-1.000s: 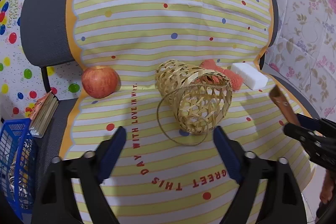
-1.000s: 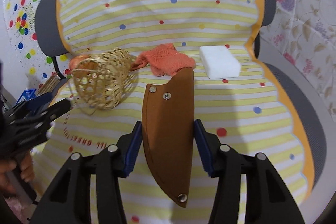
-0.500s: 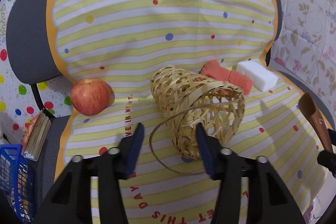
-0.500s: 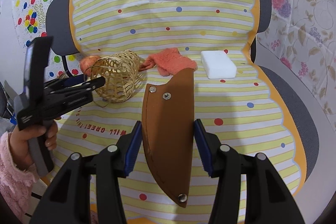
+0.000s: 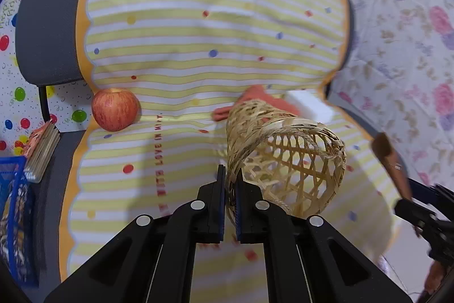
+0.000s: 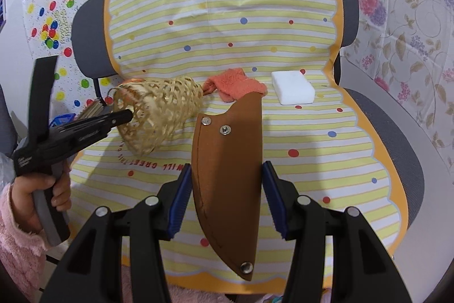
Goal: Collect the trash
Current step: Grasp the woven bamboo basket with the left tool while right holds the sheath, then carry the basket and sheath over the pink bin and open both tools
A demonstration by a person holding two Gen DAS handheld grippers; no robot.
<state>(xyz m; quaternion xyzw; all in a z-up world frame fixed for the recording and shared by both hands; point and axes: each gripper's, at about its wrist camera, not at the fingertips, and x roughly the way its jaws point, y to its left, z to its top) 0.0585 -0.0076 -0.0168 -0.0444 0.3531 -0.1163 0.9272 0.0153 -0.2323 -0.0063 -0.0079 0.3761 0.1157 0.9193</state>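
The rim of the woven basket point(image 5: 283, 161) is pinched between the nearly closed fingers of the left gripper point(image 5: 230, 183). To the basket's right, a brown leather sheath point(image 6: 227, 175) is clamped by the right gripper point(image 6: 227, 189). Behind the basket, an orange cloth point(image 6: 235, 85) and a white sponge point(image 6: 292, 87) are seen on the striped chair cover point(image 6: 312, 132).

Only real text we can read is the red lettering printed on the yellow-and-white striped plastic sheet point(image 6: 283, 115) draped over the chair. In the right wrist view it curves along the seat part, upside down to us, and we make out "WILL GREET" with more letters trailing off behind the basket. In the left wrist view, the same sheet point(image 5: 176, 75) shows "LOVE IN" running sideways, the rest too blurry. There's white print on the black handheld left gripper point(image 6: 129, 115) too, but we can't read it.
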